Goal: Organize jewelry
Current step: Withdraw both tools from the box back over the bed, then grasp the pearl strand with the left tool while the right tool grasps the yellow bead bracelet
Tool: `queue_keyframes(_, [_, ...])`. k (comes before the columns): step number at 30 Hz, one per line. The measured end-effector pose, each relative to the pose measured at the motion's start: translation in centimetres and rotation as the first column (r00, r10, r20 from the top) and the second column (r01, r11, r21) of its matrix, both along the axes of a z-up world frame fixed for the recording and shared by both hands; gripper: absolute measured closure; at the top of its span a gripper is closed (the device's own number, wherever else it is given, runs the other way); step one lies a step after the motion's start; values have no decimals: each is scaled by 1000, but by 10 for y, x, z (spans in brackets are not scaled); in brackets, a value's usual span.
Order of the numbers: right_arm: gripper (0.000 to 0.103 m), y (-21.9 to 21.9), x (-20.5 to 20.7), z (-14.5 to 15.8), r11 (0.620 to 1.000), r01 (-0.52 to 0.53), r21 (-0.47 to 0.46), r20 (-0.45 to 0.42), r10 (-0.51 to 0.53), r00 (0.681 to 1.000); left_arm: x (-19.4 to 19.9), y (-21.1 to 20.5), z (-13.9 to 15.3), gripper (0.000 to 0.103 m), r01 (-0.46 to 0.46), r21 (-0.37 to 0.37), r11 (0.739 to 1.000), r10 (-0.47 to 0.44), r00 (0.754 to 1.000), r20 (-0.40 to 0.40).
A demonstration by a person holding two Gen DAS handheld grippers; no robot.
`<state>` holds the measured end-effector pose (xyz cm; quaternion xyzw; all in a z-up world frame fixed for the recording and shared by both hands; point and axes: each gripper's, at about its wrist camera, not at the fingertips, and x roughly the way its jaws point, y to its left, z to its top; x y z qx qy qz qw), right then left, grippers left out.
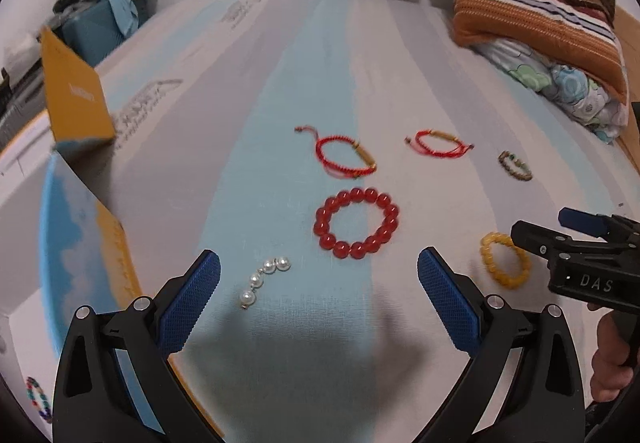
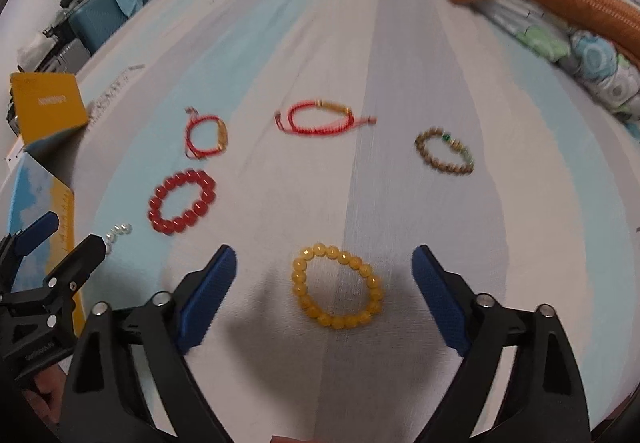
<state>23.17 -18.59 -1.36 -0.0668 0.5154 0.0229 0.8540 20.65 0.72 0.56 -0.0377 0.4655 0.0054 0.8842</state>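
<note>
Striped bedding [image 2: 360, 203] in pale blue, grey and white is your work surface, soft cloth that gives under pressure, so plan each pick with that in mind. Your right gripper [image 2: 324, 283] hovers just above it with jaws wide apart, and the yellow bead bracelet [image 2: 337, 287] lies flat between the two blue pads [image 2: 208, 295], touching neither. That looks like the step in hand. Come down straight, let the fingertips press lightly into the fabric on either side of the ring, and close across one arc of beads instead of the whole loop; round beads will likely roll out of a shallow pinch.

Your left gripper [image 1: 319, 283] is also spread open and holds nothing. The short pearl strand [image 1: 264, 281] sits just inside its left pad [image 1: 188, 307], closer to that side than to the middle, so centre yourself over it before closing.

Farther out, the red bead bracelet [image 1: 357, 223] lies beyond the pearls, then two red cord bracelets [image 1: 344, 157] [image 1: 438, 143] side by side, apart from each other, and a brown bead bracelet [image 2: 444, 151] off to the right. A yellow and blue box [image 1: 76, 103] stands open at the left edge of the bed; I judge it the likely destination, with one colourful bracelet [image 1: 38, 399] seemingly inside. Carry each piece low so a slip costs little.
</note>
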Motion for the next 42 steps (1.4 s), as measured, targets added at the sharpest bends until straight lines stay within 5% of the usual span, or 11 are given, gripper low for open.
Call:
queue_keyframes(13, [23, -10, 12, -36, 999, 40, 21, -123, -37, 992, 15, 25, -48, 6, -82, -30, 996, 79, 992, -96])
queue_keyframes(26, [58, -11, 10, -48, 999, 35, -25, -152, -38, 988, 23, 26, -70, 15, -94, 30, 995, 97, 988, -119])
queue_keyframes(35, [81, -2, 12, -51, 997, 5, -74, -155, -17, 988, 22, 22, -67, 53, -81, -5, 997, 80, 989, -122])
queue_keyframes(40, [85, -1, 14, -51, 997, 11, -71, -156, -22, 987, 20, 17, -66, 92, -56, -26, 998, 52, 989, -137])
queue_keyframes(42, [85, -2, 14, -51, 998, 16, -65, -153, -26, 988, 19, 14, -66, 92, -46, -23, 999, 42, 989, -139])
